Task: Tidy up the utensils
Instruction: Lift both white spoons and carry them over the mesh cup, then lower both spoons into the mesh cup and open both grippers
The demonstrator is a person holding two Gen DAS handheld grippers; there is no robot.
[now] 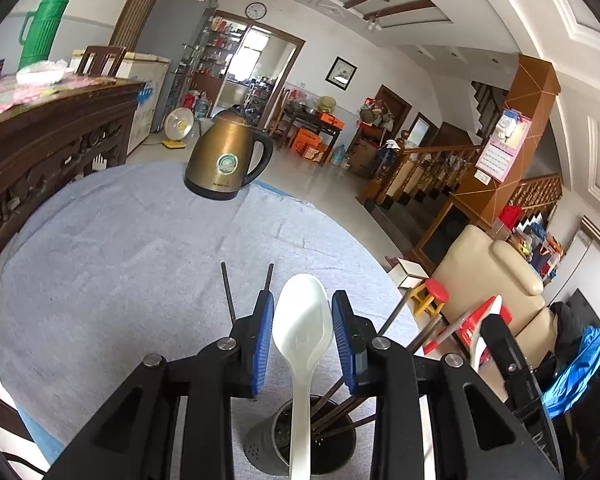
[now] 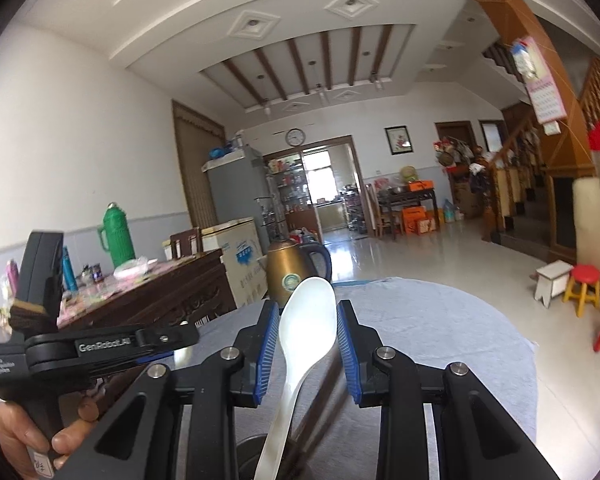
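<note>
Standing handle-down in the metal utensil holder [image 1: 300,444] just below my tongs, the white spoon [image 1: 302,332] rises with its bowl between the blue pads of my left gripper [image 1: 303,308], whose jaws are apart and not touching it. Dark chopsticks [image 1: 336,412] lean in the same holder. My right gripper [image 2: 308,320] likewise brackets the spoon's bowl, spread wide. Beyond, a brass kettle [image 1: 228,156] stands on the grey tablecloth [image 1: 140,248].
</note>
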